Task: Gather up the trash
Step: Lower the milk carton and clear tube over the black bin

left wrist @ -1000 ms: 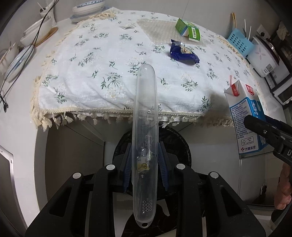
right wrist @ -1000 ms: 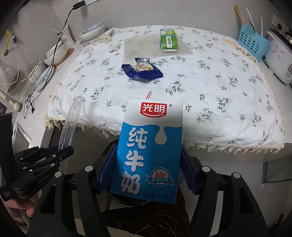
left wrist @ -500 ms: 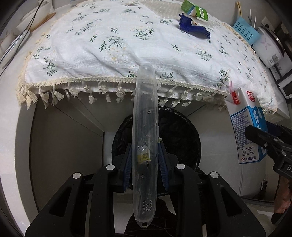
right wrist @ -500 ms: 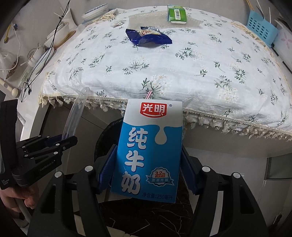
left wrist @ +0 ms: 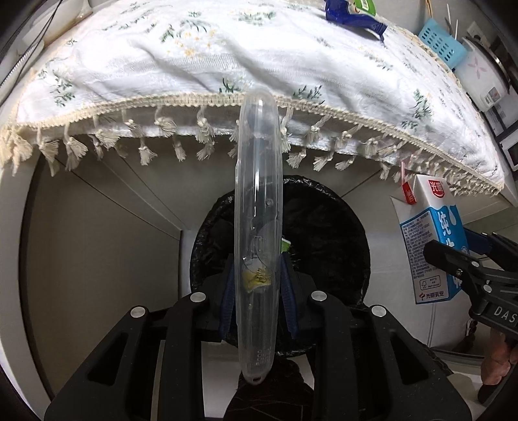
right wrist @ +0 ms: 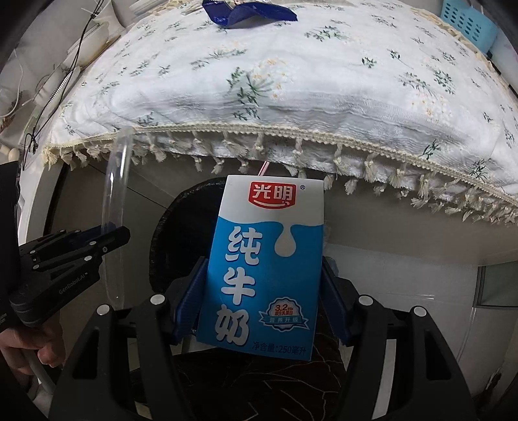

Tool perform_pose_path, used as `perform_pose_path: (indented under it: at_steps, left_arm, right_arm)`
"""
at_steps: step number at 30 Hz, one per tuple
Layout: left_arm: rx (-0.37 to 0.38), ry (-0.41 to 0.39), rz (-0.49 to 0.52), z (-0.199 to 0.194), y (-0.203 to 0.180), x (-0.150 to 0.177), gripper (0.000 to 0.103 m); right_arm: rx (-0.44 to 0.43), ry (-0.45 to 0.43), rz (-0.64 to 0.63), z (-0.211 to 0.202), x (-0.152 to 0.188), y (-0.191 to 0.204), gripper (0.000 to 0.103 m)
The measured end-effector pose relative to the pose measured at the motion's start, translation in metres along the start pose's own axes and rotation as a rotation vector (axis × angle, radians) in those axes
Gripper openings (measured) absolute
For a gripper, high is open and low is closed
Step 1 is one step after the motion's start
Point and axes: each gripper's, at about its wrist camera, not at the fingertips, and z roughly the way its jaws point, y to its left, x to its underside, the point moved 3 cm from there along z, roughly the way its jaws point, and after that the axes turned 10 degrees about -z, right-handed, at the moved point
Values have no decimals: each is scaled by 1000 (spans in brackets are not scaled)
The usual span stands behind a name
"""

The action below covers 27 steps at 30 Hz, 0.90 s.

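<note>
My left gripper (left wrist: 257,291) is shut on a long clear plastic case (left wrist: 257,200), held upright over a round bin lined with a black bag (left wrist: 323,233). The case also shows in the right wrist view (right wrist: 113,207). My right gripper (right wrist: 264,291) is shut on a blue and white milk carton (right wrist: 265,259) with a straw, held above the bin (right wrist: 181,226). The carton also shows at the right of the left wrist view (left wrist: 433,239). A blue snack wrapper (right wrist: 249,11) lies on the table behind.
A table with a white floral cloth (left wrist: 226,58) and tasselled fringe (right wrist: 291,152) overhangs the bin. A blue basket (left wrist: 442,43) and a rice cooker (left wrist: 482,74) stand at its far right. Bowls and cables (right wrist: 64,77) sit on the left.
Both grippers have dropped lower and closer to the bin below the table edge, each still holding its item. The table top now fills less of the view.
</note>
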Motion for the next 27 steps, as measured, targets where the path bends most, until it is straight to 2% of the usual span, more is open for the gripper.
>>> perform_pose_path:
  at_steps: [5,22,25,27]
  left_arm:
    - [-6,-1,13,17,0,1,25]
    - [-3,69,60,72,-14,10,25]
    - [-1,68,59,73,-17,10,26]
    - [-3,59,54,70,-15,10,31]
  right_arm:
    - [0,4,19,6,4,-5,63]
    - [12,29,45,8,29,-21,63]
    - [12,34,40,10,29,-22,63]
    - [10,39,36,12,26,-17,63]
